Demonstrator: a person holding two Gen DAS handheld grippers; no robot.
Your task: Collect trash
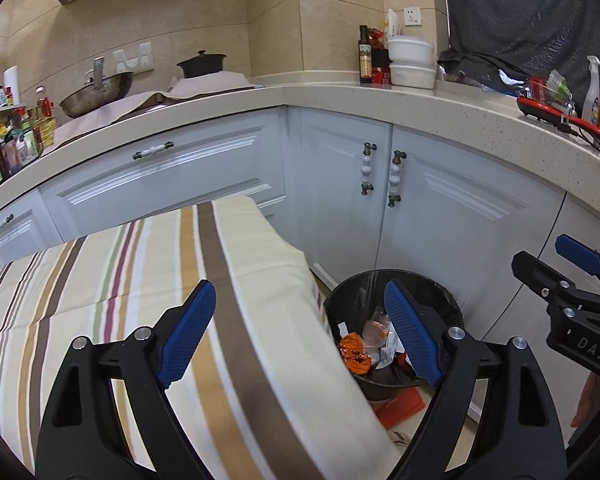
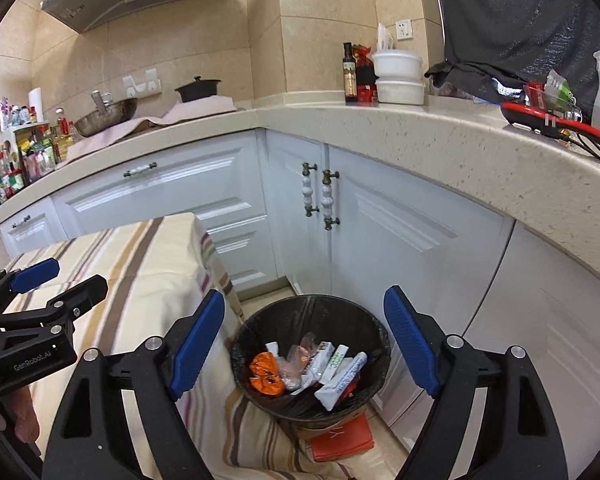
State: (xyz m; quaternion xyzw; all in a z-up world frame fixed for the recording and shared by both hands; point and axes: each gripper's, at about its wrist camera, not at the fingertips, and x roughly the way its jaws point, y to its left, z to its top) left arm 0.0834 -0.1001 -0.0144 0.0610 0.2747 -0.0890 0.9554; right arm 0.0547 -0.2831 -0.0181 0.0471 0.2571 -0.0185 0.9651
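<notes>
A black-lined trash bin point(image 2: 312, 404) stands on the floor beside the striped table. It holds an orange wrapper point(image 2: 265, 374), clear plastic and white packets point(image 2: 340, 376). My right gripper point(image 2: 304, 348) is open and empty above the bin. My left gripper point(image 1: 300, 332) is open and empty over the table's right edge; the bin point(image 1: 444, 300) lies behind its right finger, with the orange wrapper point(image 1: 354, 354) showing. The right gripper also shows at the right of the left wrist view point(image 1: 556, 276).
A table with a striped cloth point(image 1: 120, 300) is on the left. White cabinets point(image 2: 400, 240) and a beige L-shaped counter point(image 2: 440, 136) surround the bin. A red box point(image 2: 340, 440) sits under the bin. Bottles, white bowls point(image 2: 398, 76) and a wok point(image 1: 96, 94) are on the counter.
</notes>
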